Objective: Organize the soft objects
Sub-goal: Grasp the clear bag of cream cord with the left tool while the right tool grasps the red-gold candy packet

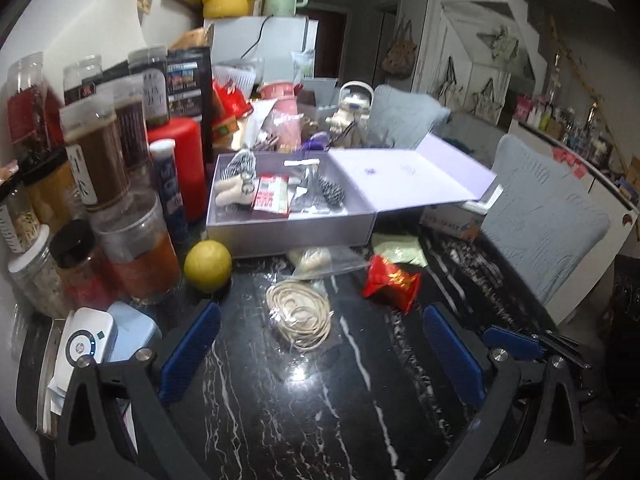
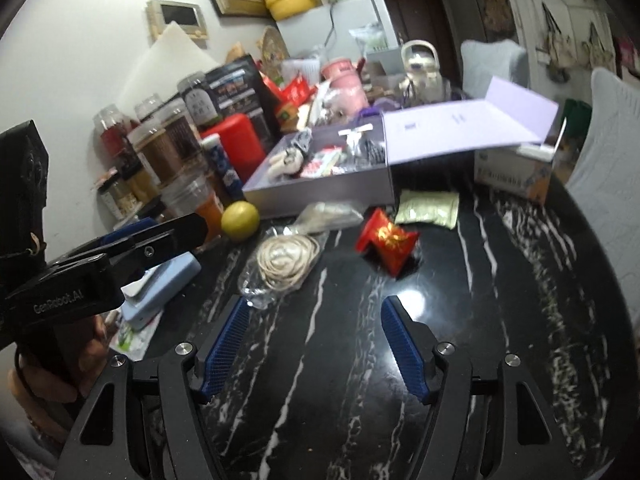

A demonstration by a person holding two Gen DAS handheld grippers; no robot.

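Note:
On the black marble table a clear bag of cream rubber bands (image 1: 299, 315) (image 2: 285, 261) lies just beyond my left gripper (image 1: 322, 326), which is open and empty. A red foil packet (image 1: 391, 283) (image 2: 387, 242), a clear bag of pale stuff (image 1: 320, 261) (image 2: 329, 213) and a pale green pouch (image 1: 398, 249) (image 2: 429, 207) lie further out. Behind them an open lilac box (image 1: 296, 229) (image 2: 320, 192) holds several small items. My right gripper (image 2: 314, 318) is open and empty over bare table, short of the rubber bands. The left gripper's black body (image 2: 100, 264) shows at left in the right wrist view.
Spice jars and bottles (image 1: 100, 184) (image 2: 160, 148), a red canister (image 1: 180, 160) and a yellow citrus fruit (image 1: 208, 266) (image 2: 240, 221) crowd the left side. A pale blue device (image 1: 120, 332) (image 2: 168, 284) sits near left. A carton (image 2: 516, 176) and grey chairs (image 1: 548, 224) stand right.

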